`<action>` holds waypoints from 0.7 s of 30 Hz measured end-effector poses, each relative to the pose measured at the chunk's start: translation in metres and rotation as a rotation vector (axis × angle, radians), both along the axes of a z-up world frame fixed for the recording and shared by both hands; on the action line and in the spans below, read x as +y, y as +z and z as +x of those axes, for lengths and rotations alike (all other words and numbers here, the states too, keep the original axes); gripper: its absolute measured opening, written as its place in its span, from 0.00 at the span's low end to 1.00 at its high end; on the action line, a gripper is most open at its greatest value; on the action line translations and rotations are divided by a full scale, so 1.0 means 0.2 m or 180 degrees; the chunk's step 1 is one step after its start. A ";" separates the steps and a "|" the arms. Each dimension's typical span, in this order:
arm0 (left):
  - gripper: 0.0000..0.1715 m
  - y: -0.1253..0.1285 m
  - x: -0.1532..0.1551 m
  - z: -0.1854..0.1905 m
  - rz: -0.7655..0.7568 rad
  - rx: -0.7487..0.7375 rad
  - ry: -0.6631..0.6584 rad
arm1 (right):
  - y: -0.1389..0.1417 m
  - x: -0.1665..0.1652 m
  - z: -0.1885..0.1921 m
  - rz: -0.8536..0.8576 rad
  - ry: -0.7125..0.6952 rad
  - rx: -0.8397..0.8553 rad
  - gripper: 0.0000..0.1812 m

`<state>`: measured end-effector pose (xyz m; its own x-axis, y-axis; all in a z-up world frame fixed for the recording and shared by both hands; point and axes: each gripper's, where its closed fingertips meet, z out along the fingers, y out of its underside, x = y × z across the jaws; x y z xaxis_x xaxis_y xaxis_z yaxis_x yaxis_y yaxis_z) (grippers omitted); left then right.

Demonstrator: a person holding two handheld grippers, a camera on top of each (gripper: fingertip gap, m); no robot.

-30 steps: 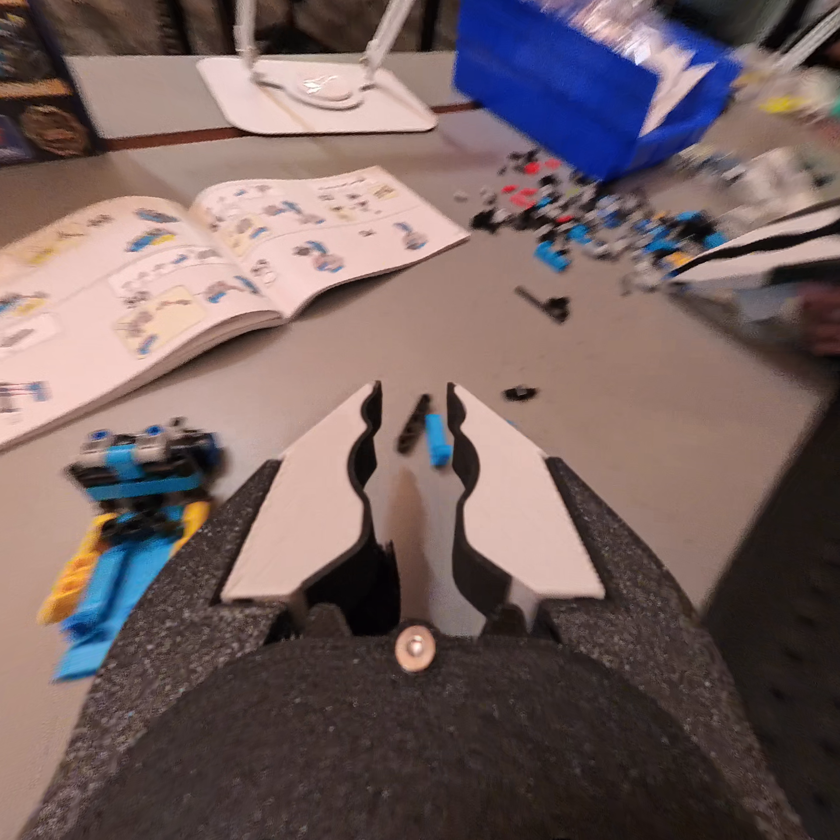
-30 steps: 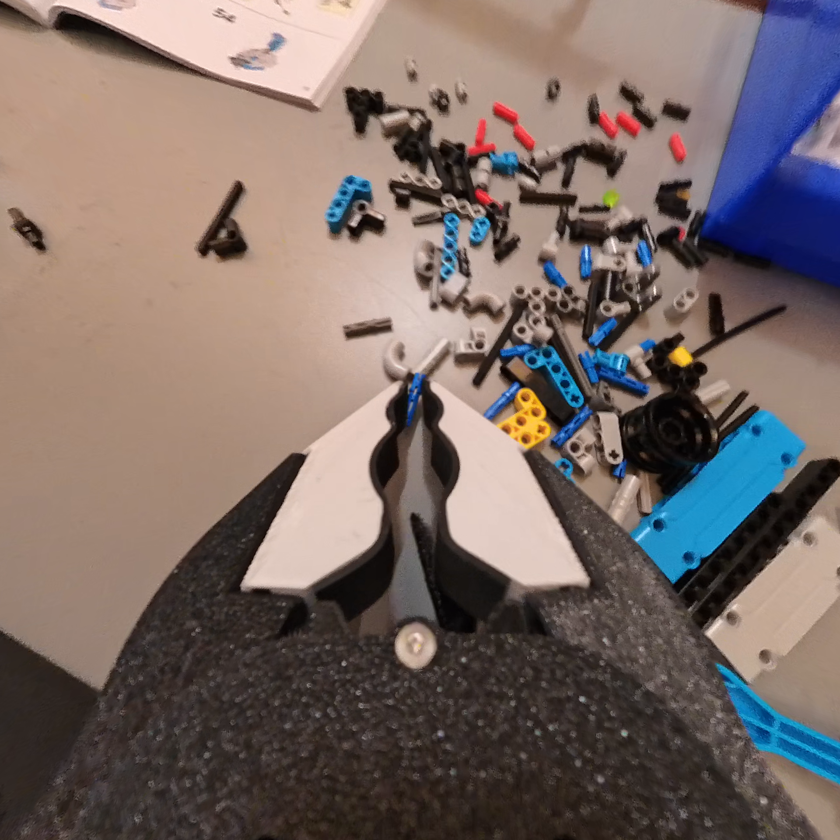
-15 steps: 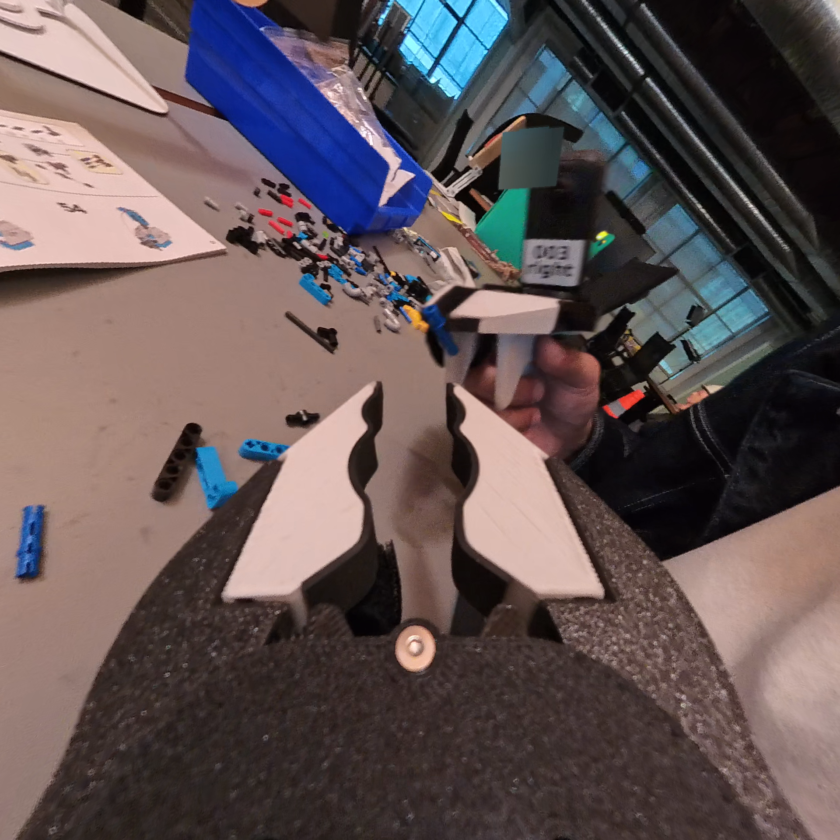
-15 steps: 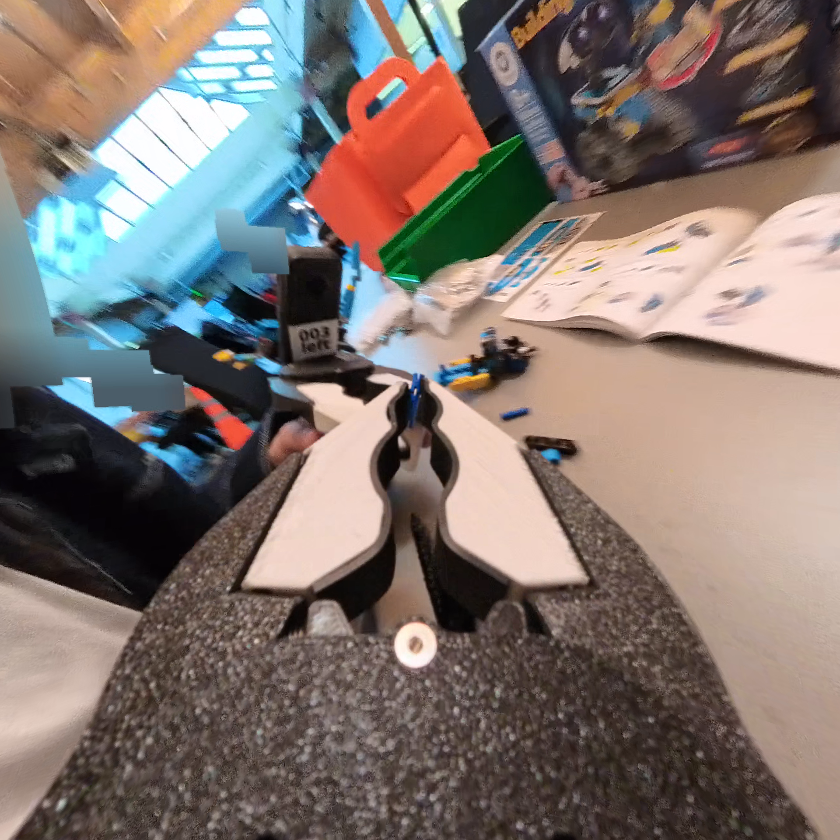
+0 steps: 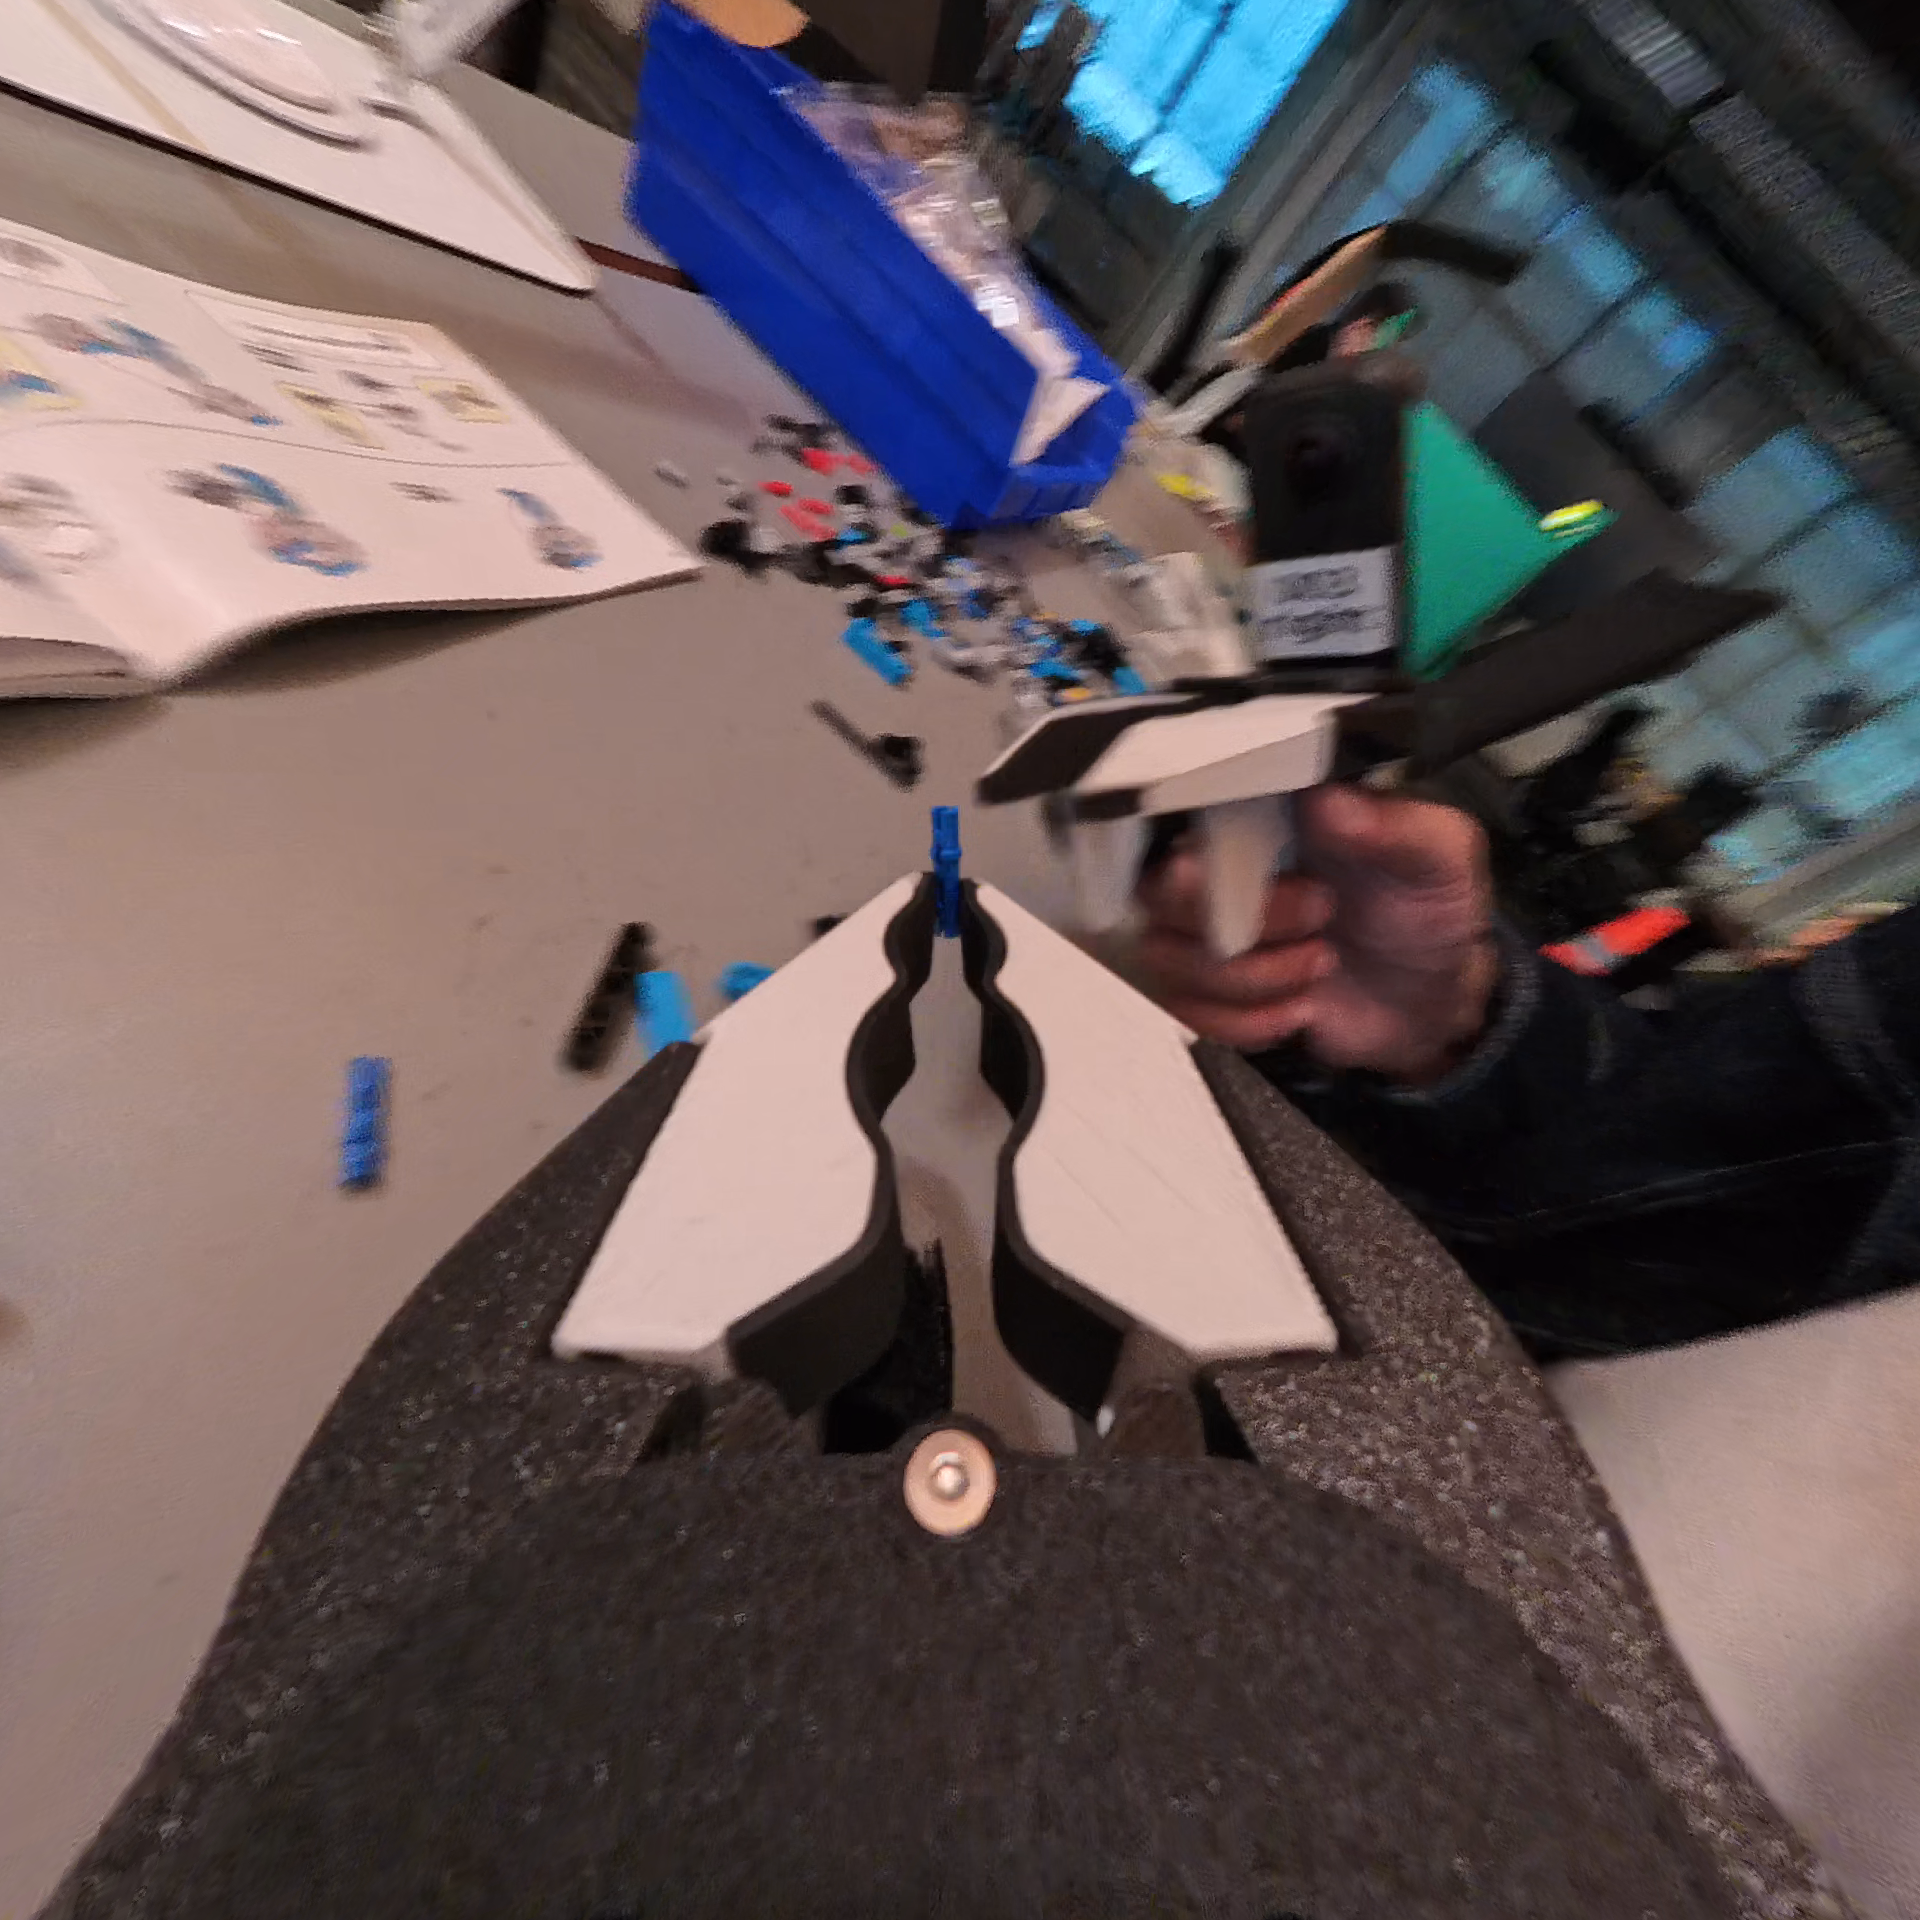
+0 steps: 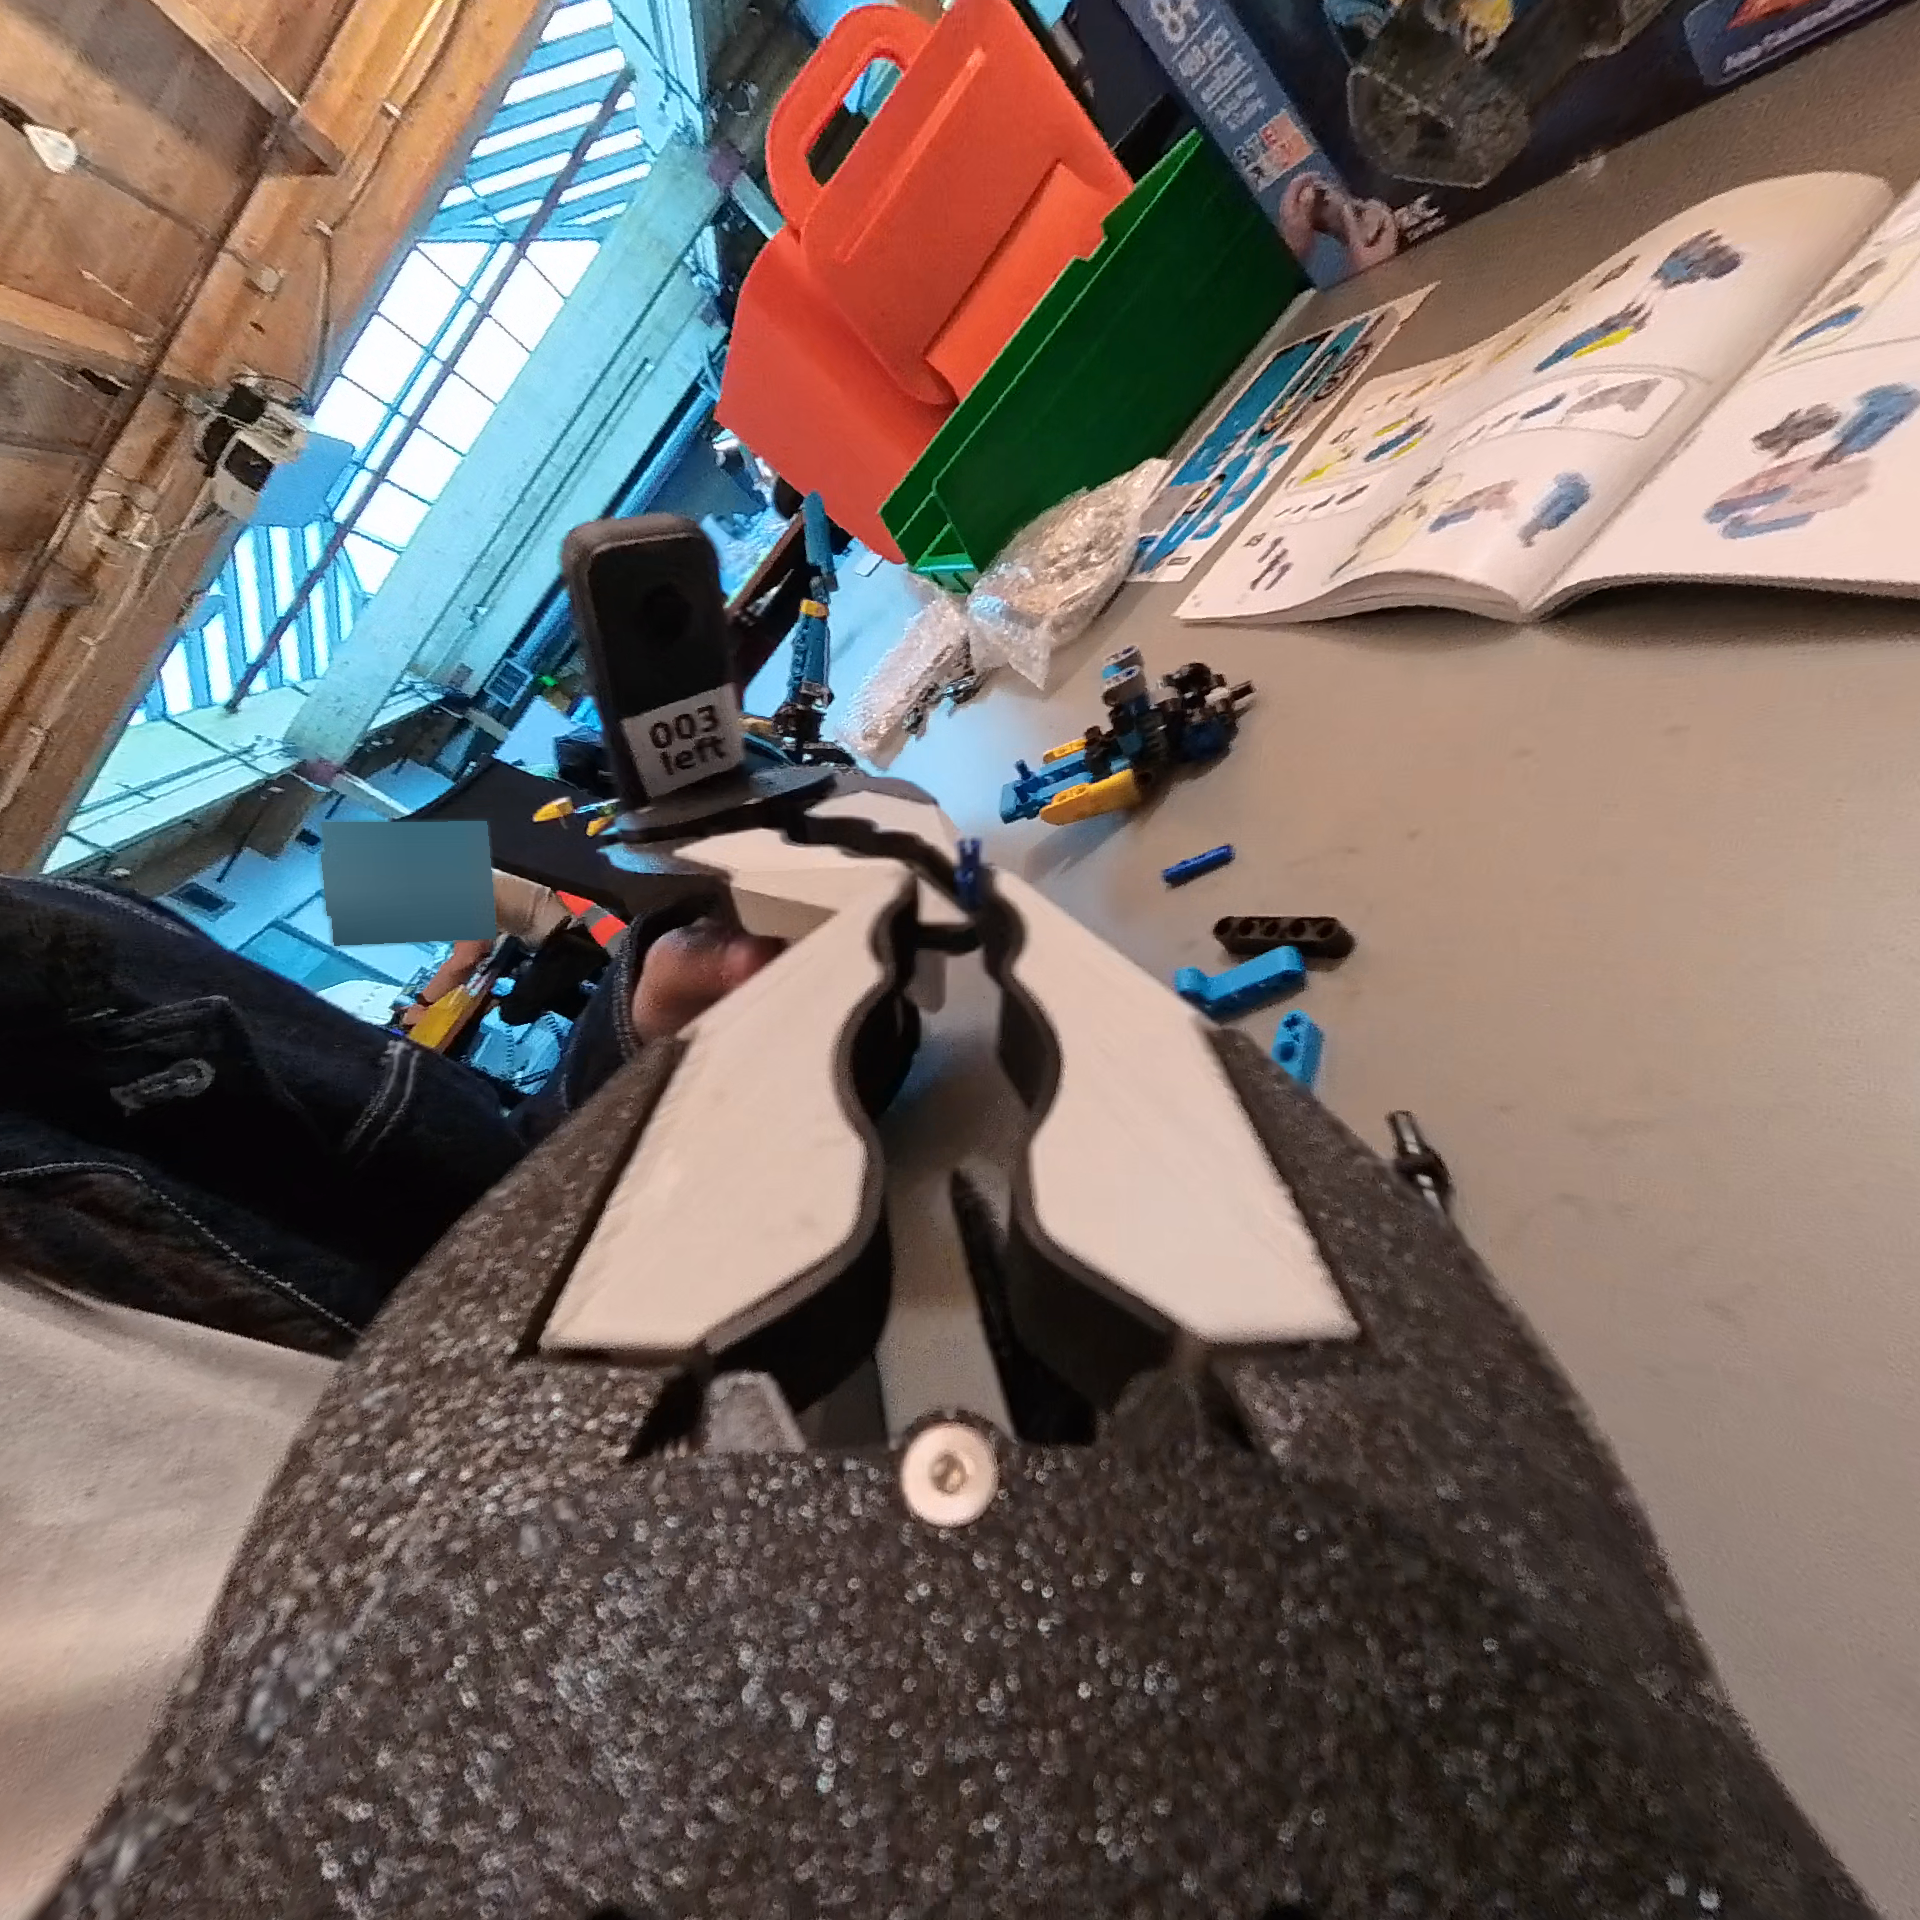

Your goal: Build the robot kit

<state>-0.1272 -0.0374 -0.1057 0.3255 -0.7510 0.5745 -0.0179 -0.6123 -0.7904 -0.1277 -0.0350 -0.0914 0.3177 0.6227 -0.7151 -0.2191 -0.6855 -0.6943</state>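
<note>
My left gripper (image 5: 943, 896) is shut on a small blue pin (image 5: 943, 847), which stands up out of its fingertips above the grey table (image 5: 416, 831). The right wrist view shows the same pin (image 6: 968, 864) pinched in the left gripper's tips (image 6: 940, 847). My right gripper (image 6: 951, 899) is open, and the left gripper's tips lie across its gap. In the left wrist view the right gripper (image 5: 1003, 781) sits just right of the pin, apart from it, with a hand (image 5: 1351, 935) holding it.
An open instruction booklet (image 5: 312, 499), a blue bin (image 5: 852, 312) and a pile of small parts (image 5: 914, 592) lie ahead. A partly built blue and yellow model (image 6: 1132, 748), a black beam (image 6: 1283, 932), blue pieces (image 6: 1242, 982) and a loose blue pin (image 6: 1195, 864) lie on the table. My left and right fingertips are right by each other.
My right gripper carried the blue pin up from the pile to the left gripper. The left gripper shut on the pin and the right gripper opened and let go.
</note>
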 end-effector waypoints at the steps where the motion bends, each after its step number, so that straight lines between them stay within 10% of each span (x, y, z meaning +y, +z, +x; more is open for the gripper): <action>1: 0.02 -0.05 0.05 -0.04 0.0157 0.0301 0.0214 | 0.00 0.02 0.04 0.0033 -0.0072 -0.0050 0.11; 6: 0.02 -0.29 0.24 -0.27 0.1045 0.2097 0.0896 | -0.05 0.13 0.35 0.0393 -0.0763 -0.0729 0.11; 21: 0.06 -0.41 0.22 -0.25 0.0816 0.2358 0.0684 | -0.29 -0.05 1.41 0.0268 -0.2083 -0.3463 0.16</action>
<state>-0.1778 0.0069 -0.1870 0.7058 -0.7078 -0.0280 -0.4940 -0.4635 -0.7356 0.1539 -0.0459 -0.1493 0.9772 0.1587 0.1409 0.2092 -0.6105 -0.7638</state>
